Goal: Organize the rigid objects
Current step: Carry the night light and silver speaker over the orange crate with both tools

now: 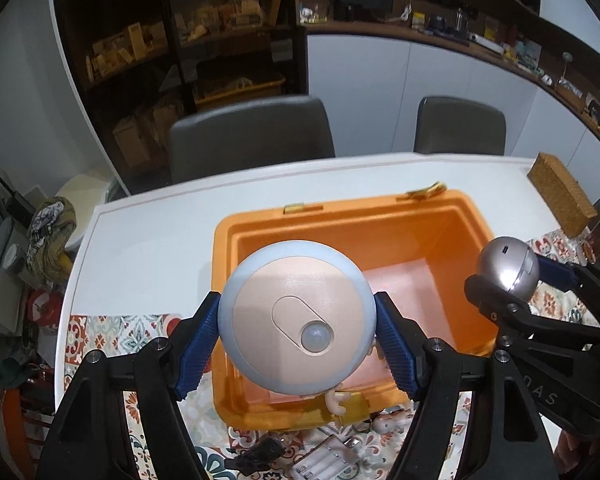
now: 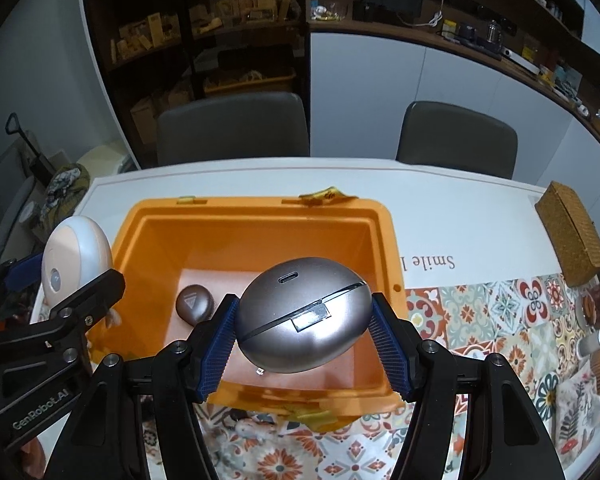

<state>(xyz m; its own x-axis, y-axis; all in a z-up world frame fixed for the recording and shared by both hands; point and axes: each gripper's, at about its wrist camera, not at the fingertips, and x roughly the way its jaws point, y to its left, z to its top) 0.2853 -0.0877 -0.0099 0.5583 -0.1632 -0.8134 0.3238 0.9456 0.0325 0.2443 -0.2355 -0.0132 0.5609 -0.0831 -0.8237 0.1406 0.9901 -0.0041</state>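
Note:
A round sensor light, pale blue rim and peach face, hangs over the near left part of the open orange box. My left gripper is shut on it, blue pads on both sides. In the right wrist view my right gripper is shut on a silver egg-shaped case above the orange box. A small brown-grey case lies on the box floor. Each view shows the other gripper at its edge: the right gripper with the silver case, the left gripper with the light.
The box stands on a white table partly covered by a patterned cloth. A woven box sits at the far right. A battery holder and a black clip lie in front of the box. Two grey chairs stand behind the table.

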